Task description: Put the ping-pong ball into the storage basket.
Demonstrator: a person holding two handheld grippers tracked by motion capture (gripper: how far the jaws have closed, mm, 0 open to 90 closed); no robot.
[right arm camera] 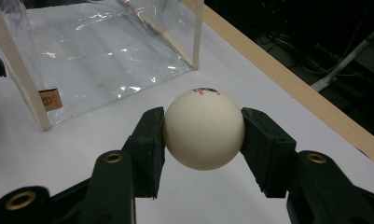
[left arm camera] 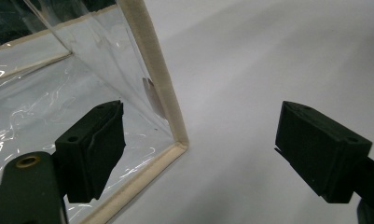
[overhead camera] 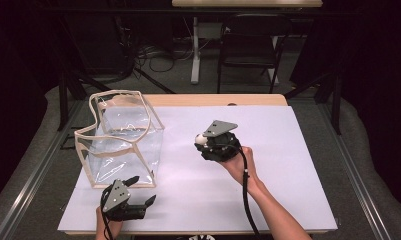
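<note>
The smooth cream-white ball (right arm camera: 204, 129) with small printed marks on top sits clamped between both pads of the right gripper (right arm camera: 203, 135), held above the white table sheet (overhead camera: 268, 150) and short of the clear plastic box-shaped bag with beige fabric edging (overhead camera: 119, 140). The left gripper (left arm camera: 198, 149) waits by the bag's near corner, jaws wide apart and holding nothing. Judging from this, the pick-up is done; carrying the ball over the bag's open top and letting go remains
</note>
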